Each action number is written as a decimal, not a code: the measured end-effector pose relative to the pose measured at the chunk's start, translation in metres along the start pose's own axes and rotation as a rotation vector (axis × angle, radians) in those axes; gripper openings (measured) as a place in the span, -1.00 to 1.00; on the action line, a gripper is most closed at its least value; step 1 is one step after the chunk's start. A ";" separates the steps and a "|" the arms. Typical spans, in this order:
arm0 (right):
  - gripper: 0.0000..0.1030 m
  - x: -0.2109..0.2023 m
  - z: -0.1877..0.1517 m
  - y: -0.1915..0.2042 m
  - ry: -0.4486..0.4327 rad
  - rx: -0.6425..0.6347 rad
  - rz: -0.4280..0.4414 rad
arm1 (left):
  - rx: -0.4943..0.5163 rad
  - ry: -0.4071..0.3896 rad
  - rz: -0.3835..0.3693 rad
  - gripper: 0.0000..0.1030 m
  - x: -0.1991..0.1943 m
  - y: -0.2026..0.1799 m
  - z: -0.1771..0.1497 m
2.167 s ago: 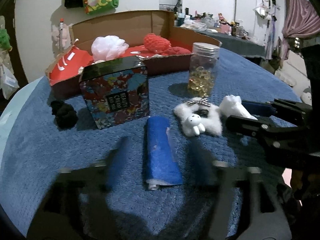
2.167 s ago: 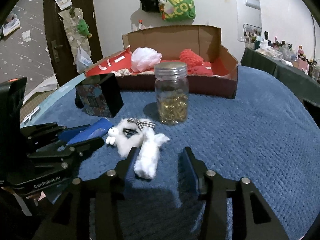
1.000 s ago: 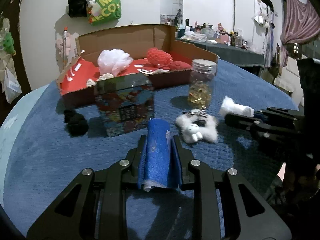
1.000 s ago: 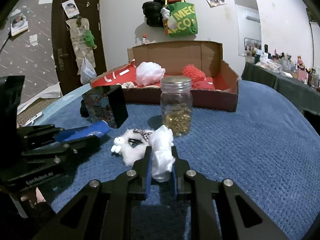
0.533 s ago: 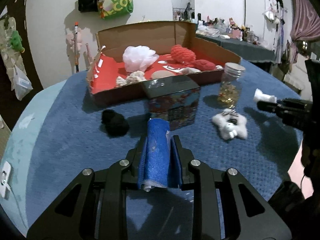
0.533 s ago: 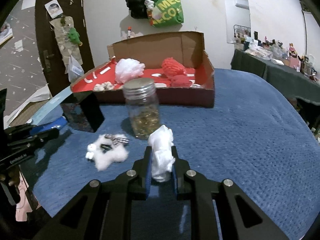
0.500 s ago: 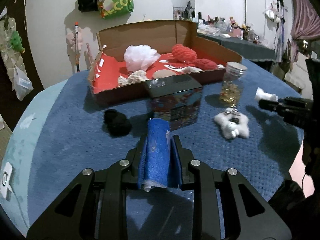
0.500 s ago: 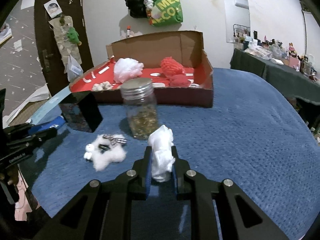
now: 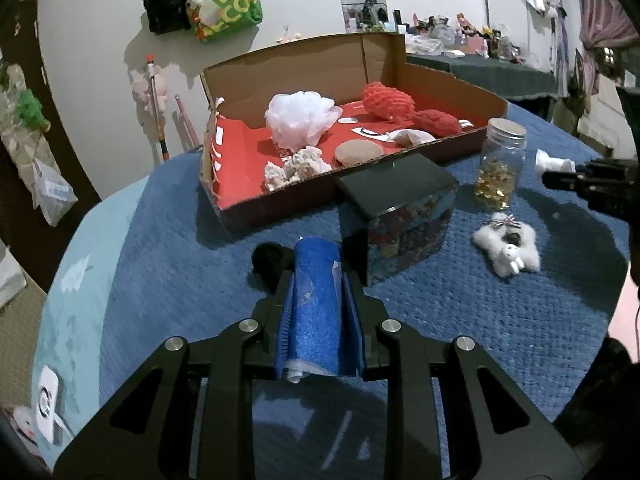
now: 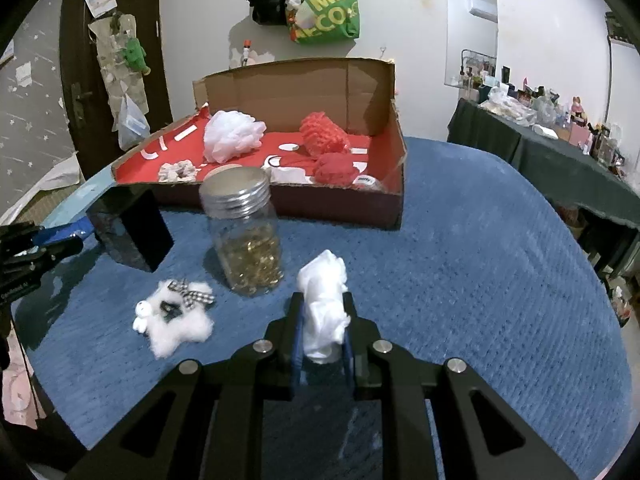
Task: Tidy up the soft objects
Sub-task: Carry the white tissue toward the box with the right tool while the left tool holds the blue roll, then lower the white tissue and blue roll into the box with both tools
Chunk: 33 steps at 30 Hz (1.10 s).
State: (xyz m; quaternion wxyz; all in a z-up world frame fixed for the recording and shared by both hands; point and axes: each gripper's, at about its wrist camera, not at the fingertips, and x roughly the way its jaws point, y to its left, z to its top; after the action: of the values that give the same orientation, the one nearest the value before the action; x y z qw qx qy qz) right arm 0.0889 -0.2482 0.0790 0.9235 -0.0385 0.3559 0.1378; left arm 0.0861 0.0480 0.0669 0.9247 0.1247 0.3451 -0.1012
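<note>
My left gripper [image 9: 318, 280] is shut on a rolled blue cloth [image 9: 316, 312], held off the table in front of the patterned box [image 9: 400, 220]. My right gripper [image 10: 322, 300] is shut on a white crumpled soft piece [image 10: 324, 304], lifted beside the glass jar [image 10: 246, 236]. A white fluffy toy with a checked bow [image 9: 506, 246] [image 10: 176, 318] lies on the blue table cover. A black fuzzy ball [image 9: 268, 258] sits just beyond the blue cloth. The cardboard box with the red lining [image 9: 236, 148] [image 10: 376, 200] holds a white pouf [image 9: 302, 118], red knitted pieces [image 9: 388, 100] and smaller soft items.
The jar of gold beads [image 9: 500, 168] stands right of the patterned box. The round table's blue cover [image 10: 500, 260] runs wide to the right. The other gripper shows at the right edge [image 9: 592, 184] of the left view and the left edge [image 10: 28, 256] of the right view.
Both grippers closed on their pieces, the blue cloth and the white piece, then rose off the table and moved toward the cardboard box, which now shows from higher up.
</note>
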 end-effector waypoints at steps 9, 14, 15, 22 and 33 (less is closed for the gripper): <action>-0.66 0.011 0.019 -0.009 0.018 -0.014 0.010 | 0.022 0.015 -0.048 -0.56 0.010 0.010 0.016; -0.66 0.017 0.029 -0.013 0.028 -0.012 0.038 | 0.027 0.014 -0.079 -0.56 0.014 0.018 0.028; -0.66 0.018 0.032 -0.014 0.030 -0.014 0.042 | 0.031 0.013 -0.085 -0.56 0.015 0.019 0.031; -0.66 0.026 0.051 -0.017 0.040 -0.022 0.085 | 0.043 0.005 -0.116 -0.56 0.021 0.027 0.050; -0.66 0.037 0.086 -0.018 0.057 -0.007 0.211 | 0.052 -0.016 -0.233 -0.56 0.038 0.023 0.095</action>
State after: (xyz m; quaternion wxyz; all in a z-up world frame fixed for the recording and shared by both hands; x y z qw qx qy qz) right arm 0.1761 -0.2425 0.1177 0.8931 -0.0081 0.3836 0.2347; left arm 0.1783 0.0374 0.1146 0.9059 0.1066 0.3470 -0.2180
